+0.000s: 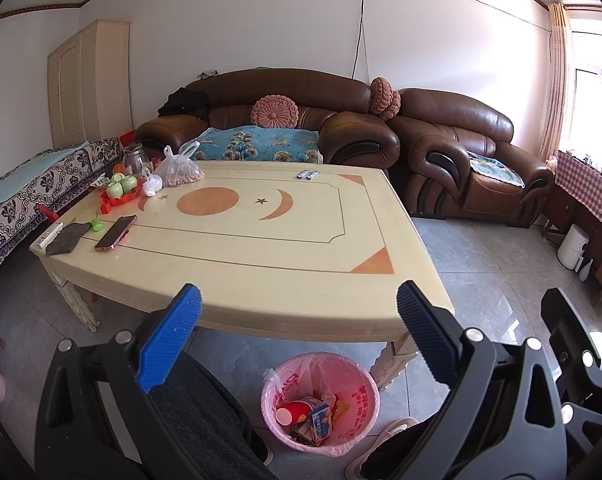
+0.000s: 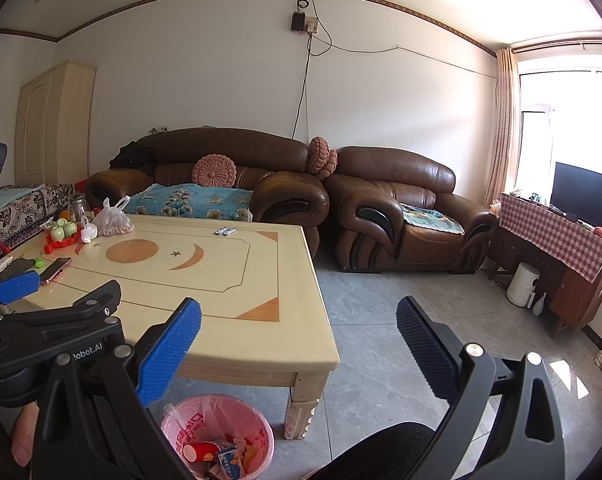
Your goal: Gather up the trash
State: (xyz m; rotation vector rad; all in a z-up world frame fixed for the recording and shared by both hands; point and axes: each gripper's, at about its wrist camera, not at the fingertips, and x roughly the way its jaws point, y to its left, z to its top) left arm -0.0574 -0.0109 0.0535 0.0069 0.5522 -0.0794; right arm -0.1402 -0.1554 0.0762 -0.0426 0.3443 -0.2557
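A pink-lined trash bin [image 1: 321, 402] stands on the floor under the near edge of the cream table [image 1: 261, 272]; it holds a red cup, a blue carton and wrappers. It also shows in the right wrist view [image 2: 221, 436]. My left gripper [image 1: 299, 336] is open and empty, held above the bin at the table's near edge. My right gripper [image 2: 299, 340] is open and empty, off the table's near right corner. Two small silver wrappers [image 1: 308, 175] lie at the table's far side, also in the right wrist view [image 2: 226, 231].
The table's left end holds a phone [image 1: 116, 233], a grey cloth [image 1: 67, 238], a red tray with green cups [image 1: 120, 190], a glass jug [image 1: 134, 160] and a plastic bag of nuts [image 1: 180, 172]. Brown sofas [image 1: 301, 120] stand behind. Tiled floor [image 2: 381, 320] lies to the right.
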